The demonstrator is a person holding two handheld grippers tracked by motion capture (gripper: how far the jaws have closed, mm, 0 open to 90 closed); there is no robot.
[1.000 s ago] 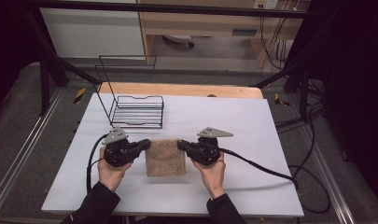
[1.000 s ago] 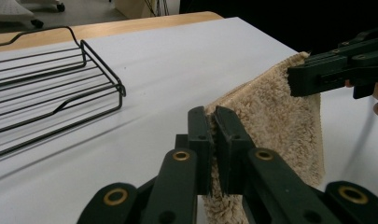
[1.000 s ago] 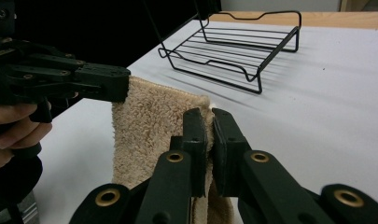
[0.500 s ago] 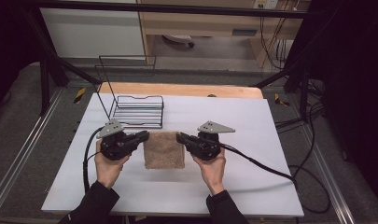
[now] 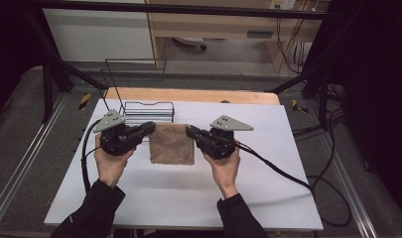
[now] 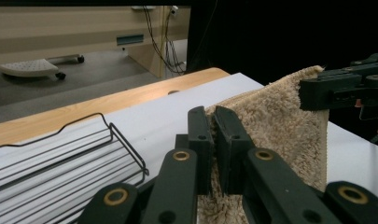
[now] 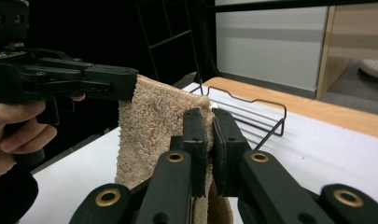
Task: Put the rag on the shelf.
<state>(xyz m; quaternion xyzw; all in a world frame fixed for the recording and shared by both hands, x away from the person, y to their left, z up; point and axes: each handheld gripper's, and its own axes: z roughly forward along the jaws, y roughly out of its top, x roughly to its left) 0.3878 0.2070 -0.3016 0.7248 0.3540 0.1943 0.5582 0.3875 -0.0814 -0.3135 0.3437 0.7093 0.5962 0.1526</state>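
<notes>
The towel (image 6: 275,116) runs off the bottom edge — its pinched corners hidden between jaws.

— What hangs between the two?
— A tan towel (image 5: 171,144), its top corners pinched by the left hand-held gripper (image 5: 148,128) and the right hand-held gripper (image 5: 190,132).
— And behind the left one?
— A black wire rack (image 5: 148,110), standing on the white table (image 5: 178,193).

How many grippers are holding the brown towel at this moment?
2. The left gripper pinches the towel at its upper left corner, and the right gripper pinches its upper right corner. The towel hangs between them above the table.
</notes>
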